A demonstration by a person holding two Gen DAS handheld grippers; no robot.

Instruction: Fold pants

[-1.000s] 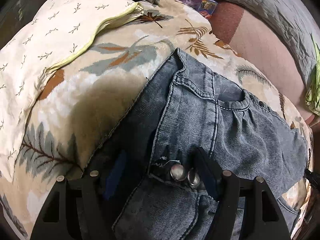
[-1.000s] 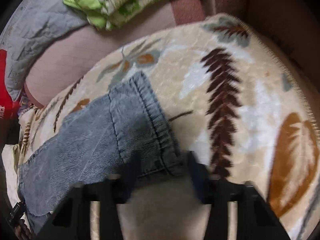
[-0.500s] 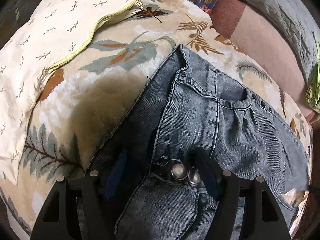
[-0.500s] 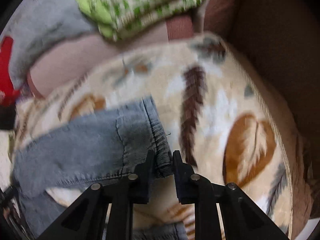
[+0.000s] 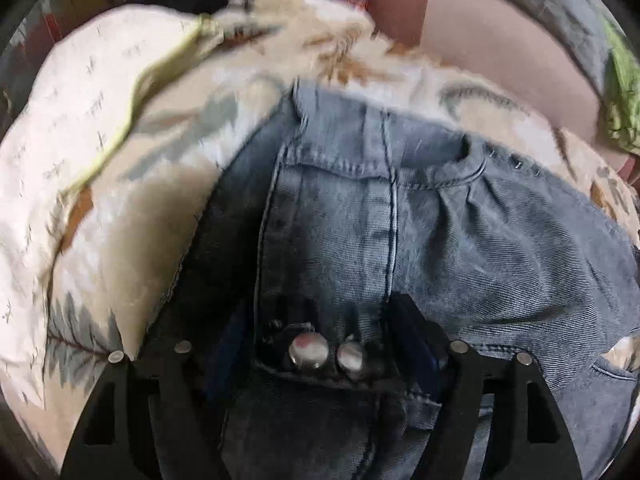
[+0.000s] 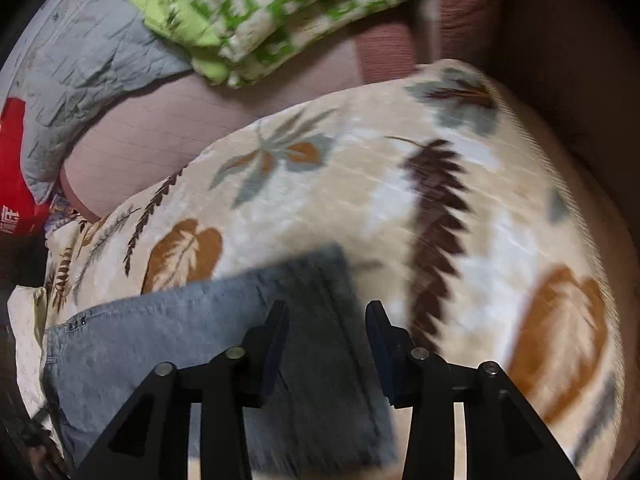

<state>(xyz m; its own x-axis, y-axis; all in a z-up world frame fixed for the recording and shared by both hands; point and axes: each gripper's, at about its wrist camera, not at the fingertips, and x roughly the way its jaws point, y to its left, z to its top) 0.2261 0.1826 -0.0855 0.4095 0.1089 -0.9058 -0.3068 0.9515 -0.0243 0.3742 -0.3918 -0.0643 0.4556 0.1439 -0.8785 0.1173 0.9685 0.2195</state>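
The pants (image 5: 420, 240), grey-blue denim, lie spread on a cream blanket (image 6: 360, 184) printed with brown, tan and grey-green leaves. In the left wrist view the waistband end is nearest the camera: two metal buttons (image 5: 324, 352) sit side by side on the band, and a stitched seam runs up from there across the fabric. A pocket opening curves along the upper right part of the denim. The right wrist view shows the other end, where a leg cuff (image 6: 320, 320) lies flat on the blanket, its hem edge towards the right.

The left claw (image 5: 320, 344) points steeply down over the waistband. Its jaws are opening and stand wide on either side of the buttons; the band lies between them, and the pads do not clearly press on it. The right claw (image 6: 328, 340) hangs above the cuff. Its jaws are opening too, with a plain gap between each pad and the denim seen through them, so it grips nothing.

To the left of the pants a pale pillow (image 5: 80, 140) with a small sprig print and a yellow-green piped edge rests on the blanket. Beyond the blanket lies a plain pinkish sheet (image 6: 160, 136). On it, farther back, sit a grey quilted cover (image 6: 88, 64) and a green-and-white patterned quilt (image 6: 260, 12), folded. A red item (image 6: 16, 168) shows at the far left edge of the right wrist view. Both views are blurred by motion.
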